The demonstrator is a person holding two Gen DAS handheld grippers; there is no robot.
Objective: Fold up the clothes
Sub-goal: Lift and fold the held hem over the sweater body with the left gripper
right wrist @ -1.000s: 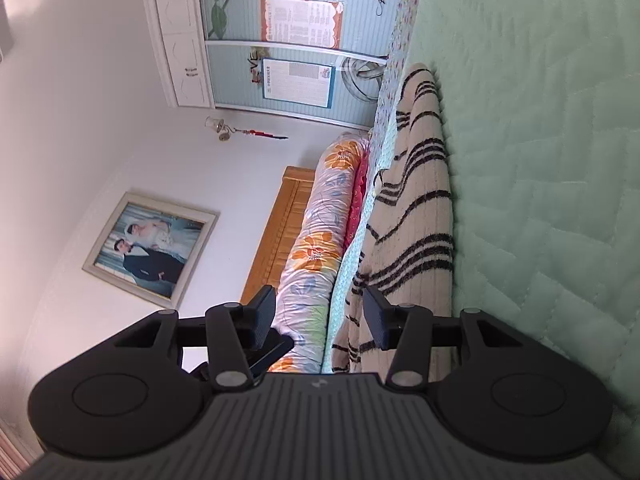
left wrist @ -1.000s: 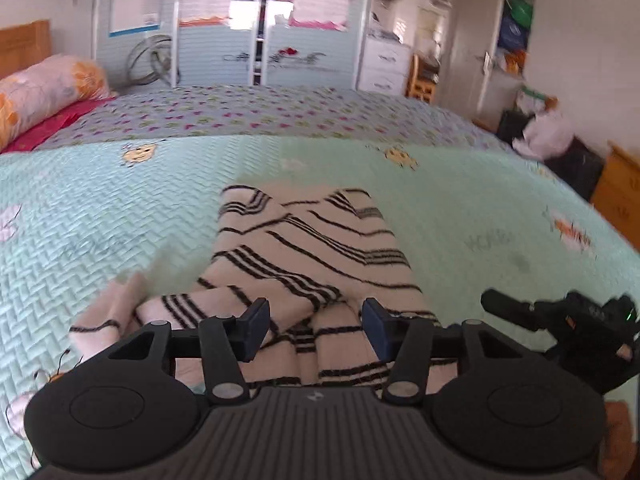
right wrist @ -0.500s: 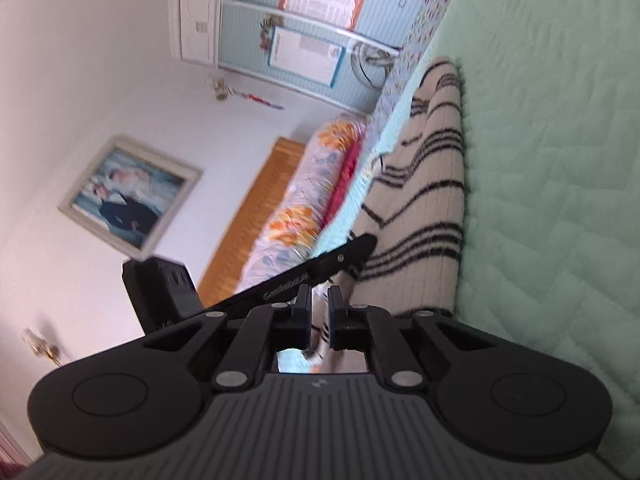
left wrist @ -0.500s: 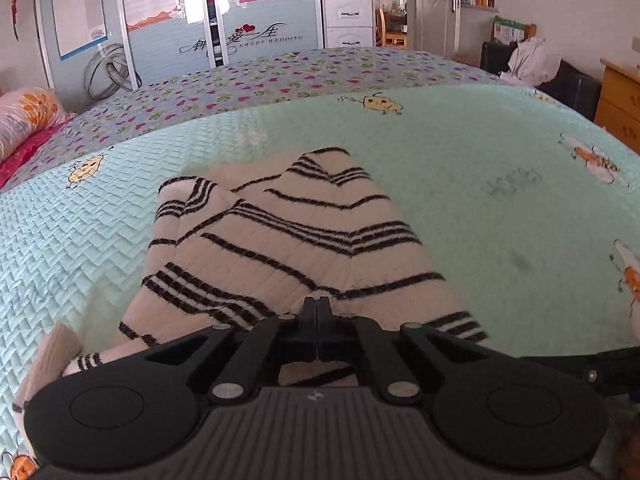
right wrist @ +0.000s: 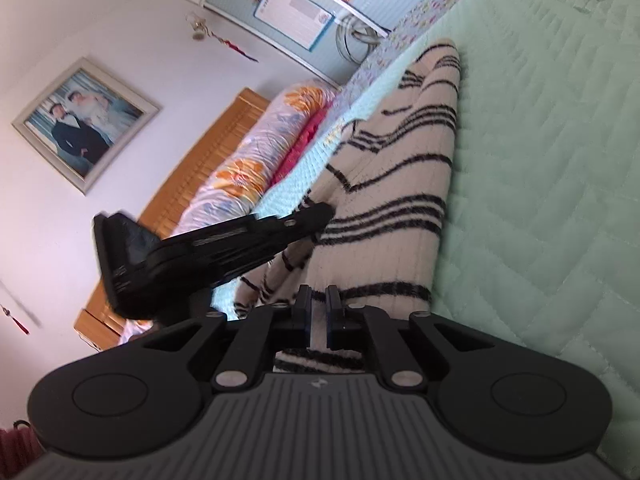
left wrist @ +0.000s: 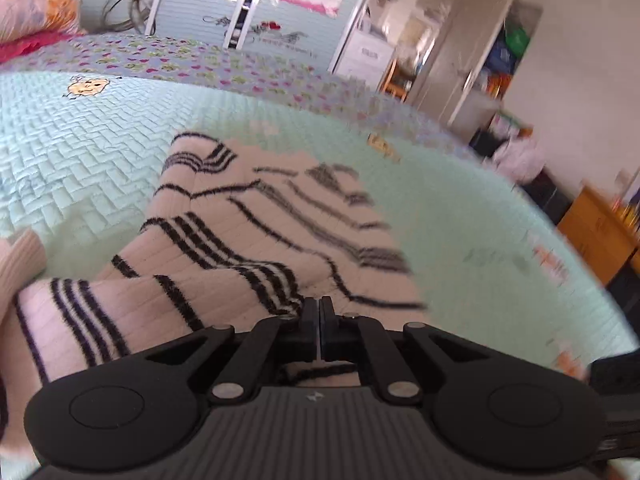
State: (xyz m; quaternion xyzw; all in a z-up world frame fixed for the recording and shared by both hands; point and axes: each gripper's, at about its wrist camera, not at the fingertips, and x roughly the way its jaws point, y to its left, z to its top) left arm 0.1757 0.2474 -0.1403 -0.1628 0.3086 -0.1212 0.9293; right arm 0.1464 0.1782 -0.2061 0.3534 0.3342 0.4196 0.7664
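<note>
The left gripper (left wrist: 319, 334) has its two black jaws pressed together with only a hairline gap, pinching the near edge of a cream sweater with black stripes (left wrist: 256, 240). The right gripper (right wrist: 318, 318) is closed down to a narrow slot, and a fold of the same sweater (right wrist: 396, 200) sits gripped between its pads. The right wrist view is rolled on its side, so the bed appears to rise up the right of that picture.

The sweater lies on a pale green quilted bedspread (left wrist: 80, 152), stretching away from both grippers, with one sleeve (left wrist: 80, 320) folded across at the left.

In the right wrist view the left gripper shows as a dark, blurred shape against the sweater's edge.

Behind the bed stands a wardrobe (left wrist: 248, 12) with closed sliding doors; what it holds cannot be seen. A floral bolster (right wrist: 264, 152) rests against the wooden headboard (right wrist: 192, 184).
</note>
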